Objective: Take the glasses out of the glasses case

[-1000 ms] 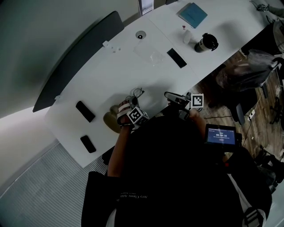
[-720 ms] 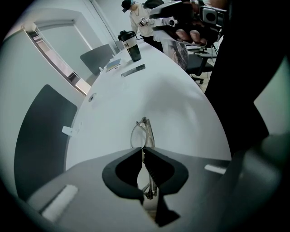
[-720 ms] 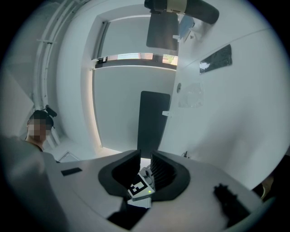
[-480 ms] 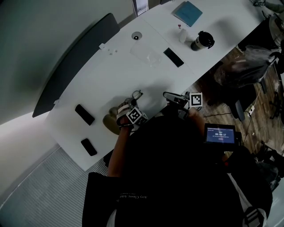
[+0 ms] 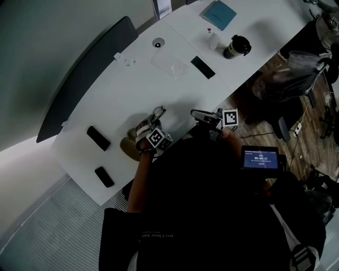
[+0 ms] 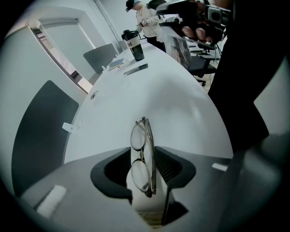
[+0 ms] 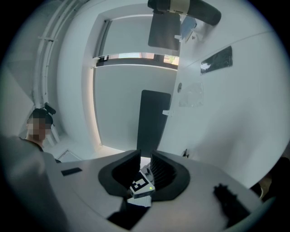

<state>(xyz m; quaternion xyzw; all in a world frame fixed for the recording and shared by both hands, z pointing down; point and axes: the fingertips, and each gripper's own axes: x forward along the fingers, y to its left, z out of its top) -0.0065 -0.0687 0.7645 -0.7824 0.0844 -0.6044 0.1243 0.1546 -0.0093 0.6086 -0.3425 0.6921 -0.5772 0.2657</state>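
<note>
Mid-frame, the left claw (image 6: 143, 153), jaws just opening, releases thin wire-rimmed glasses (image 6: 138, 136) onto the white table (image 6: 181, 104) near the tan oval case (image 5: 128, 147). The right claw (image 7: 144, 156) is idle and parted. The task looks all but done.

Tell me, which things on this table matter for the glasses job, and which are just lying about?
In the job: glasses, tan glasses case.
Lying about: black phones, travel mug, blue notebook, small bottle.
</note>
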